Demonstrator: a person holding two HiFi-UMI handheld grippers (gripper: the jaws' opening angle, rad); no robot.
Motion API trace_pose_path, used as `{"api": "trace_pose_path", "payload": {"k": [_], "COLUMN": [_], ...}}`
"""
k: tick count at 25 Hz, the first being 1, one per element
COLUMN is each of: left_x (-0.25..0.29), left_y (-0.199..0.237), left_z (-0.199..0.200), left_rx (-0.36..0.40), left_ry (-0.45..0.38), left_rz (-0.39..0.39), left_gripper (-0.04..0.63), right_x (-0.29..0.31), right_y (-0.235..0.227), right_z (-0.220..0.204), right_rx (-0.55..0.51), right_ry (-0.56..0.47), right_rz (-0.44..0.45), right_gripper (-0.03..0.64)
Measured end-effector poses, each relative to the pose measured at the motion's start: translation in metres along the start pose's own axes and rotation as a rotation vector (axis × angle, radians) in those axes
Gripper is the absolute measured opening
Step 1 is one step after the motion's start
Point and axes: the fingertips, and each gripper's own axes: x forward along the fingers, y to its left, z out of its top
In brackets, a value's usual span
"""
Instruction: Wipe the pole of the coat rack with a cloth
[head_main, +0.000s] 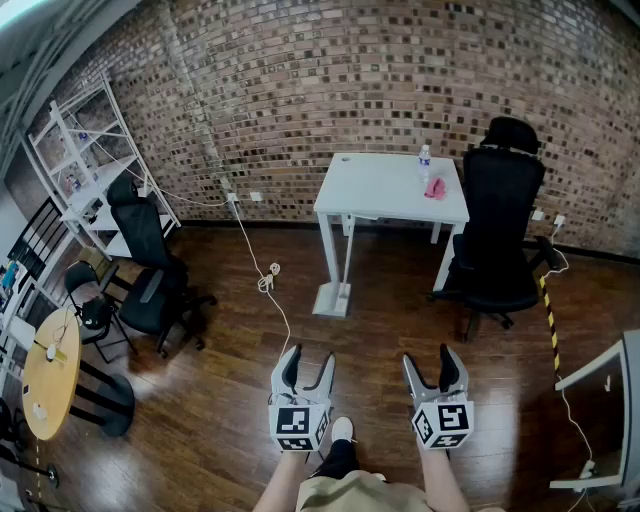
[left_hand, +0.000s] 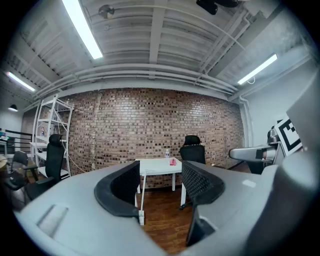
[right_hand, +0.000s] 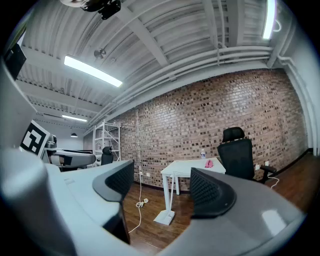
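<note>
Furthest left I am seeing a white shelf unit (head_main: 90, 160) against the brick wall, a round wooden table (head_main: 48, 375) and some black chairs (head_main: 150, 285), none of it part of the job. I am holding the left gripper (head_main: 308, 358) low over the wooden floor just ahead of my feet, its jaws standing apart with nothing between them. Ahead, well apart from both tools, the white desk (head_main: 380, 195) is carrying a water bottle (head_main: 424, 165). Just beside the bottle is a pink cloth (head_main: 435, 187), which I am taking to be the wiping cloth. The right gripper (head_main: 428, 358) is hanging level with the left one, jaws likewise wide and empty. Further right an office chair (head_main: 497, 230) is standing close against the desk.

The step in hand, as I am judging it, is fetching the cloth. I am planning to walk up to the desk, bring one tool down over the cloth clear of the bottle, and pinch a thick fold so that plenty hangs free for wrapping the pole.

I am not finding the coat rack in any view. A white frame (head_main: 600, 400) cut off at the right edge is showing too little to name, and the cloth is too small to show how it is lying.
</note>
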Motion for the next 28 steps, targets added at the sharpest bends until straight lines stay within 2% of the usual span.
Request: {"api": "trace_pose_path", "payload": {"k": [7,12,17,25,28], "left_x": [0.093,0.145,0.175,0.242,0.28], "left_y": [0.073,0.117,0.152,0.176,0.183], "left_z": [0.025,0.045,0.051,0.03,0.029], "left_rx": [0.057,-0.013,-0.012,-0.01,0.002], "left_ry": [-0.052,-0.08,-0.079,-0.019,-0.015], "left_rz": [-0.022,-0.06,-0.063,-0.052,-0.035], "left_gripper": [0.241,0.241,0.239,0.239,0.239], "right_x": [0.117,0.185,0.231,0.299,0.336], "right_y": [0.02,0.036,0.042,0.007,-0.01], "right_z": [0.026,0.025,0.014,0.005,0.0], "right_rx": [-0.023,-0.019,0.009,0.051,0.085], "right_ry": [-0.026,-0.004,0.024,0.03,0.031], "right_rz": [0.022,0.044,0.056,0.052,0.087], "right_gripper": [0.327,0.322,0.316,0.288,0.284]}}
